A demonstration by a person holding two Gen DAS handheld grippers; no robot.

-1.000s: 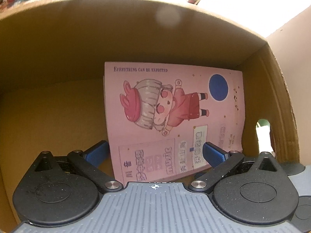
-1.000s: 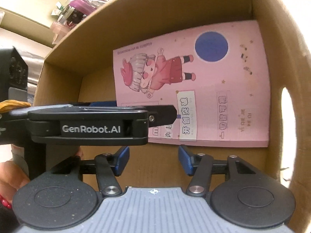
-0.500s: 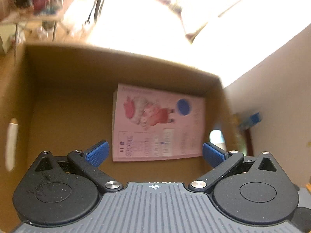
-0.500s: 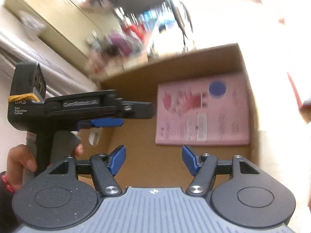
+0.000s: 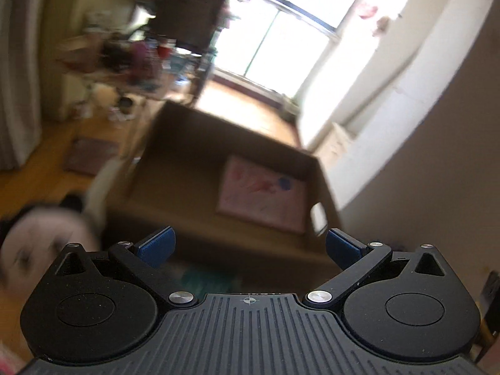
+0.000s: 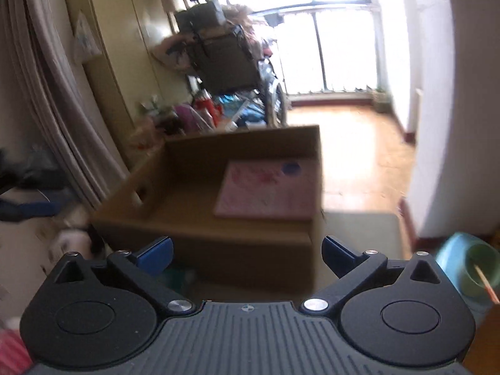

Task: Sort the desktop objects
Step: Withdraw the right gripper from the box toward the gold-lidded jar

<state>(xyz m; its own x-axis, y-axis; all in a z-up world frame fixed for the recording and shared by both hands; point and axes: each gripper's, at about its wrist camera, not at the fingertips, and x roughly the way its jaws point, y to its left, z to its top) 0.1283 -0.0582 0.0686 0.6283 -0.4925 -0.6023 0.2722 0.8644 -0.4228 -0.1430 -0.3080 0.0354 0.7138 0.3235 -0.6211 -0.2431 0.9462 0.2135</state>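
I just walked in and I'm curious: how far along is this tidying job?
Done: a pink booklet lies flat inside the cardboard box. In hand: nothing; the left gripper is open and empty, and the right gripper is opening with nothing between its jaws. Left: unclear, since no desktop shows here.

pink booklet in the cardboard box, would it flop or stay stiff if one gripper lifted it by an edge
The thin pink illustrated booklet lies flat on the floor of the brown cardboard box, so it probably sags when held by one edge. It looks slim, so likely light. Lying flush, its edge may be hard to get under; its cover could slide if pushed.
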